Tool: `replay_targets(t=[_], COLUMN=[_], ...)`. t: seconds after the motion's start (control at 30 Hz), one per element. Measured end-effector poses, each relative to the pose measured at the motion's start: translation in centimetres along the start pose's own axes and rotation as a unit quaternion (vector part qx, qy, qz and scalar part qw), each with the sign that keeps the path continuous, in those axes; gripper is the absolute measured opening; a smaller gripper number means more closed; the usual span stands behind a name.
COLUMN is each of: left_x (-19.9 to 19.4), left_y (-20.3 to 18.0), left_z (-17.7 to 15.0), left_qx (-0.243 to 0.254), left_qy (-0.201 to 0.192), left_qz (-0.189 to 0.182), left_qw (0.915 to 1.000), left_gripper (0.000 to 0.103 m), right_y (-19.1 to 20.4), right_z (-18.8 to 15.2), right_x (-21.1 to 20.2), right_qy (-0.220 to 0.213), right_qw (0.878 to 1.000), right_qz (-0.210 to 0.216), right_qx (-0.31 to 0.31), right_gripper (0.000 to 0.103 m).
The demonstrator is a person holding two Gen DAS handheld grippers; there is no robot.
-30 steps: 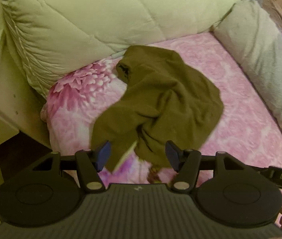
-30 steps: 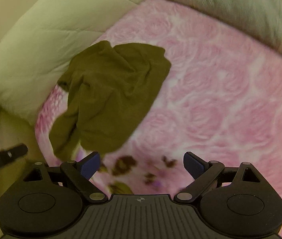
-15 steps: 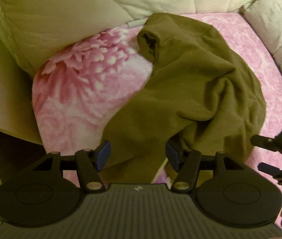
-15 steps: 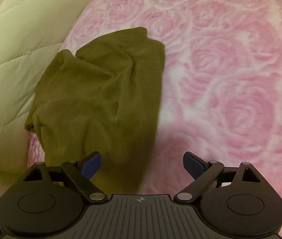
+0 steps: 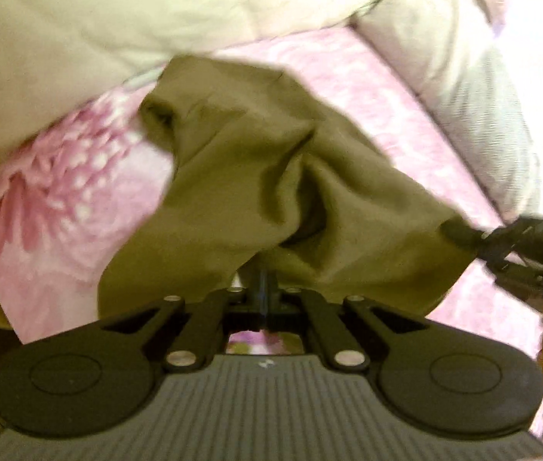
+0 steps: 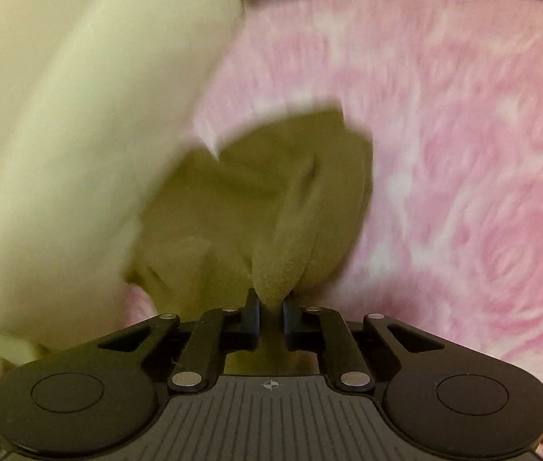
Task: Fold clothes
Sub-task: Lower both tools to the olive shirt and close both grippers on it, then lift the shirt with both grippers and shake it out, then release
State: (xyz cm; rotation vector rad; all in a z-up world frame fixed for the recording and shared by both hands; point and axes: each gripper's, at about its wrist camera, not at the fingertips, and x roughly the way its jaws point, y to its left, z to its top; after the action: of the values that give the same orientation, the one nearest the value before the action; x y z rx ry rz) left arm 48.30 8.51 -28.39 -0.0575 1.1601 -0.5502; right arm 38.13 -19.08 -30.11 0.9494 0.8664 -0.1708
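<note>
Both my jaws have just snapped closed: left gripper (image 5: pixel 265 288) and right gripper (image 6: pixel 270 303) each pinch the olive garment (image 5: pixel 271 176), ready to lift and spread it

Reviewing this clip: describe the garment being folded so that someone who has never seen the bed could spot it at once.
Look at the bed under the pink rose-print cover, with a cream quilt bunched along its far side. The olive-green garment lies crumpled on the pink, just in front of that quilt. It is the only dark, plain fabric there, and both grippers are pinching its near edge.
</note>
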Motion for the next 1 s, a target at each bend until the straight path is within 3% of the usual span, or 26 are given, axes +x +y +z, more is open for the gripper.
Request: replay_targets(t=[0.1, 0.27, 0.43, 0.57, 0.77, 0.8, 0.87, 0.9, 0.93, 0.97, 1.0], left_x=[-2.5, -7.0, -11.1, -13.8, -17.0, -17.3, -17.8, -17.9, -17.8, -17.8, -18.0], left_y=[-2.4, -8.6, -17.5, -24.7, -35.3, -36.8, -39.4, -40.7, -41.8, -42.8, -43.5], left_z=[0.4, 0.3, -2.3, -6.2, -14.5, -16.0, -19.0, -20.6, -22.1, -23.2, -24.0], left_qx=[0.012, 0.059, 0.115, 0.156, 0.212, 0.218, 0.228, 0.234, 0.241, 0.249, 0.258], left_qy=[-0.019, -0.048, -0.055, -0.056, -0.043, -0.038, -0.024, -0.014, -0.003, 0.009, 0.02], left_qz=[-0.021, -0.055, -0.101, -0.146, -0.213, -0.221, -0.233, -0.235, -0.236, -0.235, -0.231], left_qw=[0.9995, 0.9956, 0.9868, 0.9752, 0.9529, 0.9499, 0.945, 0.9432, 0.9415, 0.9395, 0.9379], left_gripper=[0.0, 0.0, 0.0, 0.0, 0.0, 0.0, 0.001, 0.001, 0.001, 0.001, 0.001], right_y=[0.9, 2.5, 2.2, 0.5, -2.3, -2.8, -4.6, -5.9, -7.2, -8.5, -9.8], right_z=[1.3, 2.0, 0.6, -1.4, -7.4, -8.5, -10.0, -10.8, -11.6, -12.4, -13.1], right_x=[-5.8, -17.0, -28.9, -39.2, -55.2, -57.3, -60.6, -61.4, -62.0, -62.5, -63.1], right_qy=[-0.064, -0.171, -0.259, -0.331, -0.422, -0.43, -0.409, -0.394, -0.377, -0.359, -0.34], right_qw=[0.997, 0.982, 0.963, 0.941, 0.901, 0.898, 0.907, 0.915, 0.921, 0.925, 0.927], right_qz=[0.035, 0.073, 0.067, 0.047, 0.018, 0.013, -0.008, -0.042, -0.08, -0.117, -0.155], right_qx=[0.01, -0.013, -0.044, -0.055, -0.095, -0.098, -0.098, -0.082, -0.064, -0.045, -0.027], right_gripper=[0.008, 0.008, 0.008, 0.008, 0.008, 0.008, 0.009, 0.012, 0.042, 0.086, 0.095])
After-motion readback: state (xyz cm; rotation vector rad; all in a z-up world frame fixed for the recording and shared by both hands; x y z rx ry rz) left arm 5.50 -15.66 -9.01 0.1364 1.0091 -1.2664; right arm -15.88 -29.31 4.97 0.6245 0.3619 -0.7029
